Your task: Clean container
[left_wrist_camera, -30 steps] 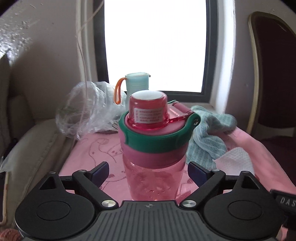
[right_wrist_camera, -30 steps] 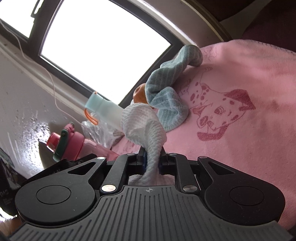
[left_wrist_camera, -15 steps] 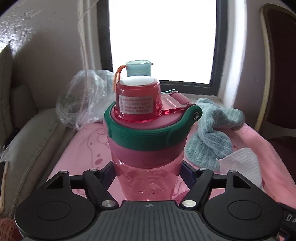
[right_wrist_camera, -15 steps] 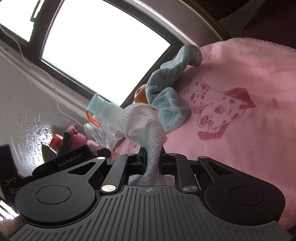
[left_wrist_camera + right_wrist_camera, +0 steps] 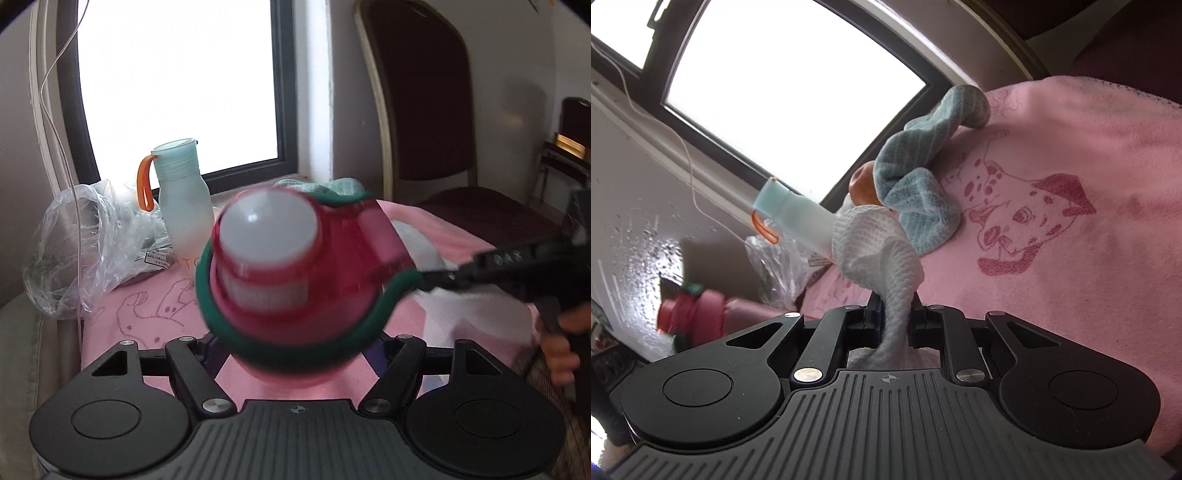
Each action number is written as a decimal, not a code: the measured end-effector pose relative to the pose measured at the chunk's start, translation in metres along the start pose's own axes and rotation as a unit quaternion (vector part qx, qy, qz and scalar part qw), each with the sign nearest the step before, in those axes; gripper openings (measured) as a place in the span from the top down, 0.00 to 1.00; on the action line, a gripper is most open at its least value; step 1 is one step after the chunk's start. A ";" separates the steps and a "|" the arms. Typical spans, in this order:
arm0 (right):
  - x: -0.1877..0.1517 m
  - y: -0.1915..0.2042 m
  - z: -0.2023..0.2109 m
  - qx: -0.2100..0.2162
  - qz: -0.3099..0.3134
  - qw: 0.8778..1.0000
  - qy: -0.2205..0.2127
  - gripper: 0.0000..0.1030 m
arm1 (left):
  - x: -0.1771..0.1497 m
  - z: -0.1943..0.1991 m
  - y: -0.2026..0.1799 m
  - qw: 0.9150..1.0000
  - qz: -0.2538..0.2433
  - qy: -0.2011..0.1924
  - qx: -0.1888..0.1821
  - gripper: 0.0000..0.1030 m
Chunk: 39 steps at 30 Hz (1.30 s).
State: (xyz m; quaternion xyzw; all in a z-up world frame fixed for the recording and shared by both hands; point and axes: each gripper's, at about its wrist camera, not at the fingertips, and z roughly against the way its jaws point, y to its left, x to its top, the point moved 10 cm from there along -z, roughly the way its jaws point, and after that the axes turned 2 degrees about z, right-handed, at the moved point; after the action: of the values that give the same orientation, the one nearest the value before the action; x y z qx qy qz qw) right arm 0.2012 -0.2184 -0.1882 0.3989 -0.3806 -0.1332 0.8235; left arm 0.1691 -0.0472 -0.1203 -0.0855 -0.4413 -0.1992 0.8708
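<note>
The left gripper, its jaws just closed, clasps the tilted red bottle, capped, while the right gripper pinches a white cloth.

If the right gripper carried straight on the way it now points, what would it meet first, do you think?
Most likely the teal cloth bunched on the pink towel. The right gripper, shut on a white wipe, aims straight at it; the pale bottle stands just left of that line, though depth is hard to judge.

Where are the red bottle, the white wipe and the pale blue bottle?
red bottle (image 5: 280,236), left wrist view, white cap top.
white wipe (image 5: 871,240), right wrist view, bunched upper fold.
pale blue bottle (image 5: 184,206), left wrist view, body.
</note>
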 end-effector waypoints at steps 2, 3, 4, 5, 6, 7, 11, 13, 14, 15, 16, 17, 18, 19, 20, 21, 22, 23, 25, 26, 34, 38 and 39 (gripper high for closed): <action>-0.001 0.001 -0.001 -0.014 0.014 1.000 0.001 0.82 | -0.008 0.007 -0.002 1.000 -0.001 0.001 0.004 0.31; -0.001 0.002 -0.002 -0.021 0.024 0.999 0.001 0.82 | -0.012 0.009 -0.002 1.000 -0.002 0.001 0.008 0.31; -0.002 0.004 -0.003 -0.029 0.034 0.999 0.003 0.84 | -0.016 0.012 -0.002 1.000 -0.002 0.001 0.012 0.31; -0.003 0.005 -0.004 -0.040 0.044 0.998 0.006 0.87 | -0.018 0.014 -0.003 1.000 -0.004 0.001 0.015 0.32; -0.004 0.006 -0.006 -0.050 0.053 0.997 0.011 0.88 | -0.018 0.015 -0.004 1.000 -0.009 0.000 0.016 0.32; -0.005 0.006 -0.008 -0.063 0.058 0.996 0.020 0.90 | -0.019 0.016 -0.004 1.000 -0.017 -0.002 0.017 0.32; -0.005 0.024 -0.014 -0.091 0.082 0.991 0.051 0.90 | -0.021 0.017 -0.008 0.999 -0.048 -0.016 0.017 0.32; -0.002 0.054 -0.015 -0.061 0.103 0.991 0.064 0.90 | -0.023 0.018 -0.011 0.997 -0.065 -0.024 0.019 0.32; -0.001 0.074 -0.017 -0.034 0.114 0.990 0.073 0.90 | -0.024 0.018 -0.013 0.997 -0.073 -0.027 0.021 0.32; -0.001 0.094 -0.019 0.000 0.116 0.990 0.085 0.90 | -0.025 0.019 -0.014 0.996 -0.080 -0.030 0.022 0.32; -0.002 0.115 -0.022 0.042 0.111 0.987 0.104 0.90 | -0.026 0.019 -0.014 0.996 -0.083 -0.032 0.023 0.32; -0.003 0.136 -0.024 0.087 0.103 0.983 0.125 0.90 | -0.026 0.019 -0.014 0.996 -0.085 -0.034 0.023 0.32; -0.006 0.154 -0.027 0.134 0.087 0.976 0.149 0.90 | -0.026 0.019 -0.014 0.995 -0.086 -0.035 0.023 0.32; -0.011 0.170 -0.030 0.172 0.073 0.967 0.174 0.90 | -0.026 0.019 -0.014 0.995 -0.088 -0.035 0.023 0.32; -0.017 0.180 -0.037 0.193 0.065 0.958 0.201 0.90 | -0.027 0.019 -0.014 0.995 -0.091 -0.035 0.023 0.32; -0.025 0.184 -0.046 0.196 0.067 0.952 0.226 0.90 | -0.027 0.018 -0.015 0.995 -0.093 -0.036 0.024 0.32; -0.032 0.188 -0.054 0.199 0.068 0.945 0.251 0.90 | -0.027 0.018 -0.015 0.994 -0.096 -0.035 0.024 0.32; -0.039 0.190 -0.063 0.194 0.072 0.940 0.273 0.90 | -0.027 0.018 -0.015 0.994 -0.101 -0.036 0.024 0.32; -0.052 0.180 -0.084 0.142 0.098 0.940 0.296 0.91 | -0.028 0.018 -0.016 0.993 -0.108 -0.038 0.025 0.32; -0.052 0.173 -0.092 0.116 0.115 0.942 0.292 0.92 | -0.027 0.017 -0.015 0.993 -0.106 -0.037 0.025 0.32; -0.024 0.071 -0.128 -0.093 0.102 0.969 0.206 0.89 | -0.024 0.012 0.005 0.999 -0.035 -0.030 0.014 0.31; -0.033 0.047 -0.104 -0.089 0.062 0.972 0.207 0.89 | -0.020 0.008 0.025 0.999 0.047 -0.020 0.002 0.31; -0.031 0.049 -0.095 -0.085 0.061 0.974 0.199 0.89 | -0.019 0.007 0.030 0.998 0.068 -0.017 -0.002 0.31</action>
State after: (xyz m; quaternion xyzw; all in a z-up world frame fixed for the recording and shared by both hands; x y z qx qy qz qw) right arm 0.2464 -0.1180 -0.2046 0.3217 -0.2196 -0.0324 0.9205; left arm 0.1664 -0.0129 -0.1310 -0.1208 -0.4487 -0.1388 0.8745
